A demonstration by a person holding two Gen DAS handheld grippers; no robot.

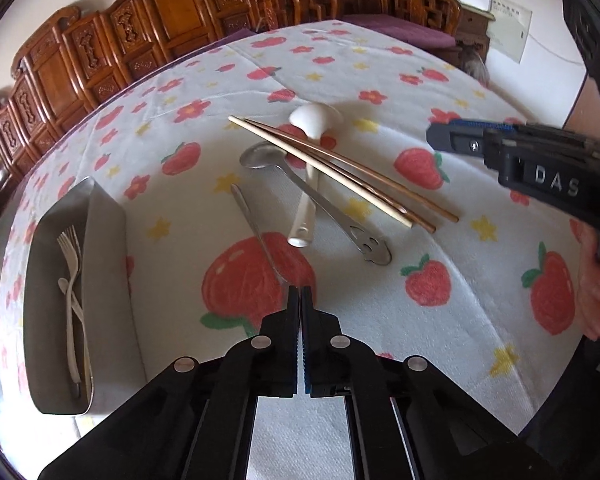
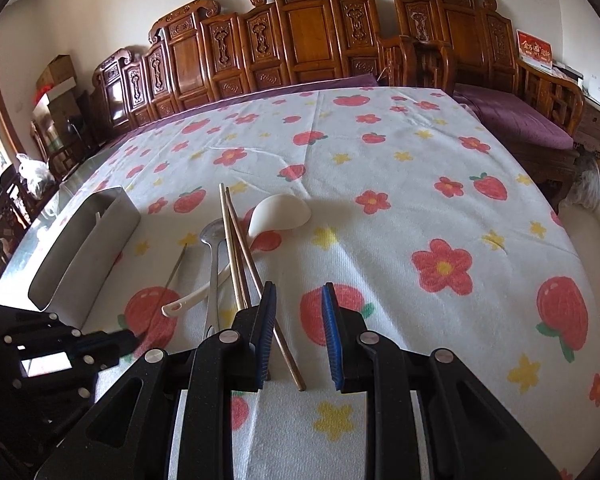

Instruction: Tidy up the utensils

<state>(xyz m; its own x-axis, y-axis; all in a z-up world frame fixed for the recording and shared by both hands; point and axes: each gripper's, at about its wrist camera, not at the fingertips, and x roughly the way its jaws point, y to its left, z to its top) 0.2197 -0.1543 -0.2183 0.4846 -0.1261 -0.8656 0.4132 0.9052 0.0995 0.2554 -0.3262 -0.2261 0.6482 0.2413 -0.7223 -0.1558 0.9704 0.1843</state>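
Note:
On the strawberry tablecloth lie several chopsticks (image 1: pixel 340 168), a white ceramic spoon (image 1: pixel 312 128), a steel spoon with a smiley handle (image 1: pixel 320 200) and a thin metal utensil (image 1: pixel 256 228). My left gripper (image 1: pixel 300 290) is shut on the near end of that thin utensil. A steel holder (image 1: pixel 100 264) at left contains forks (image 1: pixel 72 256) and a white spoon. My right gripper (image 2: pixel 300 296) is open just above the cloth; one chopstick (image 2: pixel 288 356) lies between its fingers, the others (image 2: pixel 232 248) beside the left finger (image 2: pixel 266 320). The holder (image 2: pixel 88 240) shows at left.
Carved wooden benches (image 2: pixel 300 40) with purple cushions line the far side of the table. Cardboard boxes (image 2: pixel 56 80) and a bag stand at far left. The right gripper's body (image 1: pixel 540 164) hangs at the right of the left wrist view.

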